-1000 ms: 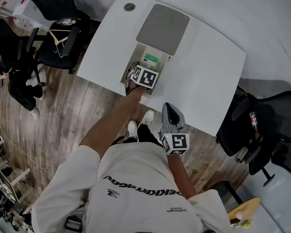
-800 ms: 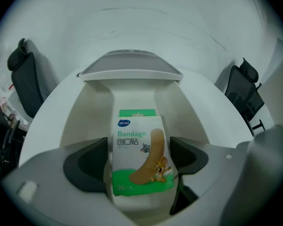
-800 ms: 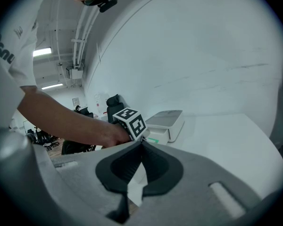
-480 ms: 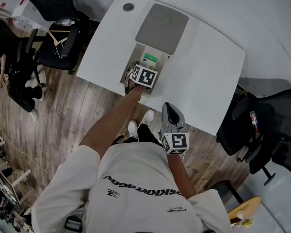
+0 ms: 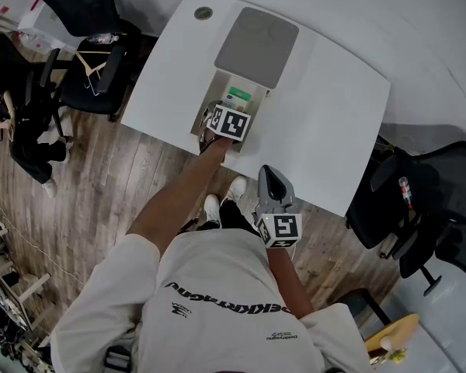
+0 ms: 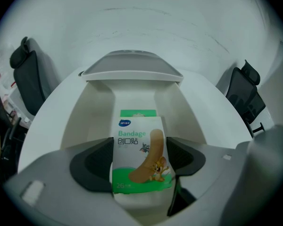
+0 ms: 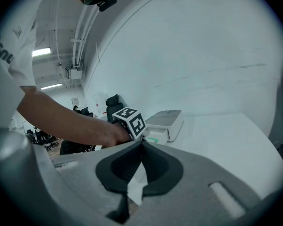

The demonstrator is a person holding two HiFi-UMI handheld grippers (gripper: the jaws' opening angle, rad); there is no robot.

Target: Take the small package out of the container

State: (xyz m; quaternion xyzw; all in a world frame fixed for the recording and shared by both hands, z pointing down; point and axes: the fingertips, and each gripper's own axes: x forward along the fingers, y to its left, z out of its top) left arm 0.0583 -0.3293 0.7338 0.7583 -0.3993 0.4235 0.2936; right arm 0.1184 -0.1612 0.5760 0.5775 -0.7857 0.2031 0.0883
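Observation:
The small package is a green-and-white bandage box (image 6: 140, 157) that lies in an open white container (image 6: 80, 121), whose grey lid (image 6: 132, 72) is slid back. My left gripper (image 6: 140, 161) reaches steeply down into the container. Its jaws have just been closing and their dark pads (image 6: 96, 166) now touch both sides of the box. From above, the marker cube hides most of the box (image 5: 241, 95), and only its far end shows. My right gripper (image 5: 270, 177) hangs shut at the table's near edge, holding nothing.
The container (image 5: 204, 115) stands near the front left of a white table (image 5: 334, 107). A round grommet (image 5: 203, 12) sits at the far left corner. Black office chairs (image 5: 93, 61) stand left of the table and another (image 5: 427, 208) stands to its right, on wooden floor.

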